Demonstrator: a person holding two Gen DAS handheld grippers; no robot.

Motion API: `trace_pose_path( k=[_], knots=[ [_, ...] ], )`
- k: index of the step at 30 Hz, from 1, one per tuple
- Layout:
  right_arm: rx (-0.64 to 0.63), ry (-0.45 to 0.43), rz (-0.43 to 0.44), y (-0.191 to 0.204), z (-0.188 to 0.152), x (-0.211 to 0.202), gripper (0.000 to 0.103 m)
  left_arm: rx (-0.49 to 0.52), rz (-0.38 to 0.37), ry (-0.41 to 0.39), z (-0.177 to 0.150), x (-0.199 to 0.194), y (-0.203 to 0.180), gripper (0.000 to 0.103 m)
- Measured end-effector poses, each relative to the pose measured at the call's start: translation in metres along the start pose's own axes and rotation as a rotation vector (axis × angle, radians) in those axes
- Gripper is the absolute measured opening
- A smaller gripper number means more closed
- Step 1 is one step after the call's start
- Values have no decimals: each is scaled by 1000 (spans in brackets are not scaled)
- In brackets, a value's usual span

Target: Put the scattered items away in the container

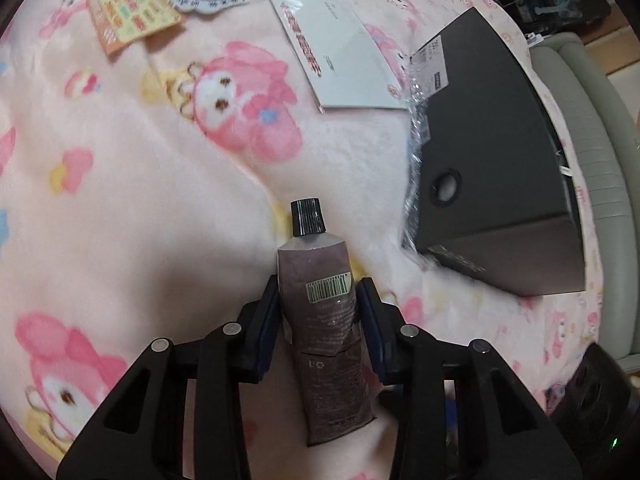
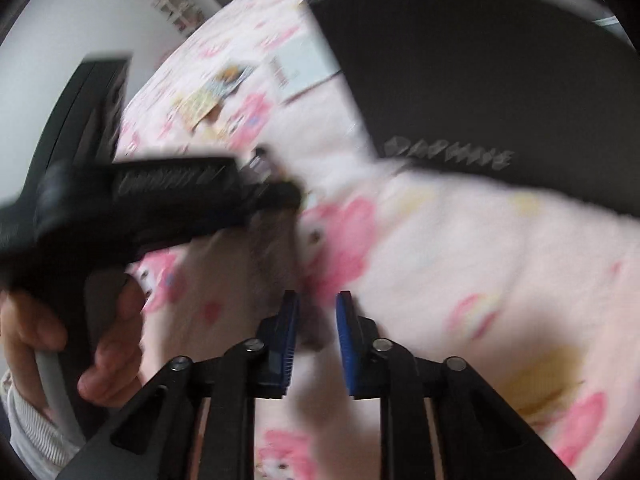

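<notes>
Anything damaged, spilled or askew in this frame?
Nothing spilled. The brown tube between the left gripper's jaws is creased and dented partway down, cap on. The black box sits on crumpled plastic wrap sticking out along its edge.

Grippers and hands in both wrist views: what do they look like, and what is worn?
Both the left gripper and the right gripper are matte black plastic linkages with round silver pivot pins and triangular cut-outs; their jaws carry dark blue pads. In the right wrist view, the person's left hand wraps a black pistol-style handle with a grey grip, and its wrist shows a white ribbed knit cuff.
</notes>
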State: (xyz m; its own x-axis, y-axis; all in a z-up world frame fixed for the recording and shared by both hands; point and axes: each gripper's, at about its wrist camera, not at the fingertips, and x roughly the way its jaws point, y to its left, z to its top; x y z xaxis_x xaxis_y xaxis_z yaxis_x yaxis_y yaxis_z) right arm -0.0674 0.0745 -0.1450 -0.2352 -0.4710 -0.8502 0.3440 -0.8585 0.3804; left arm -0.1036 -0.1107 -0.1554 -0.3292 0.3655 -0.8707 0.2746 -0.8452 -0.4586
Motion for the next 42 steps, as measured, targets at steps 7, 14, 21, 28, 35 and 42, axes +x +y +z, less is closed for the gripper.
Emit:
trace_pose_path(
  k=[7,14,21,28,35,42],
  knots=[
    [59,-10,14,-23,-6,-14,16,-91,-34,-47,-34,-15,12,38],
    [-11,66,113,-1,-13,-3,34,-144,-68,-58,-64,-25,21,38],
    [-47,79,108,2,-28,5,38,-138,-80,-56,-78,-27,17,37],
    [-39,3,-18,-12,-23,-16,20,-116,-101,-56,-95,-28,6,31],
    [-8,30,86,-22,-27,-27,21,-82,-140,-12,-62,-5,1,40],
    [-65,113,73,-6,-34,-1,36,-52,-82,13,-57,8,-4,52]
  ],
)
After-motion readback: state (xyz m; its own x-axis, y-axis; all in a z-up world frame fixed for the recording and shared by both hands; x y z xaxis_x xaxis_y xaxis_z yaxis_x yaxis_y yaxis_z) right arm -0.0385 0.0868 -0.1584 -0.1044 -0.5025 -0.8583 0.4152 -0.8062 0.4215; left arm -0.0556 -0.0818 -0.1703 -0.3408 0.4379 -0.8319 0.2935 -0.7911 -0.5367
